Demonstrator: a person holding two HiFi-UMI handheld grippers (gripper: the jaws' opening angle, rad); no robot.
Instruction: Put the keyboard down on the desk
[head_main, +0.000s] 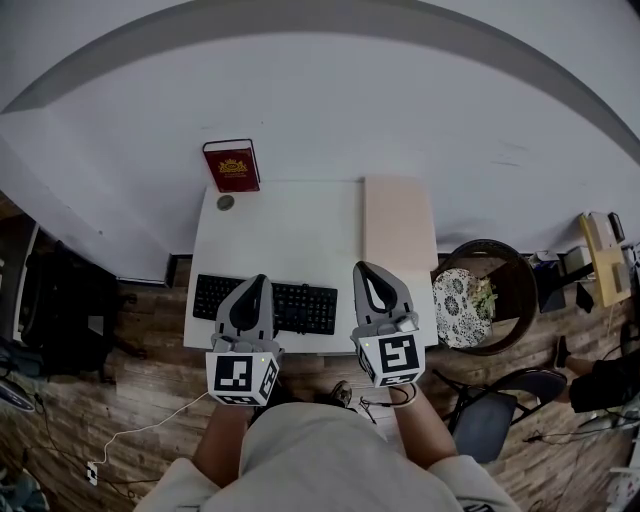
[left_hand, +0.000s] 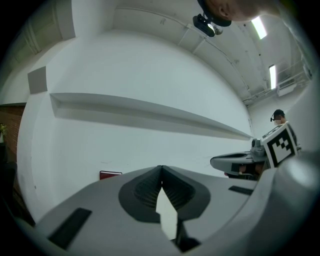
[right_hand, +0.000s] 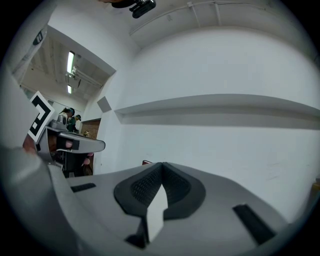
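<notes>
the keyboard (head_main: 305, 307) lies flat on the white desk (head_main: 290, 235), lower centre of the head view, along the desk's near edge, so the task appears done. its long axis runs left to right across the frame, parallel to that edge, keys up. the left gripper (head_main: 258, 282) overlaps its left part; the right gripper (head_main: 366, 270) sits just right of it. both have jaws pressed together on nothing and point at the wall (head_main: 330, 100) (neither gripper view shows the keyboard), which suggests a rest pose above it.
</notes>
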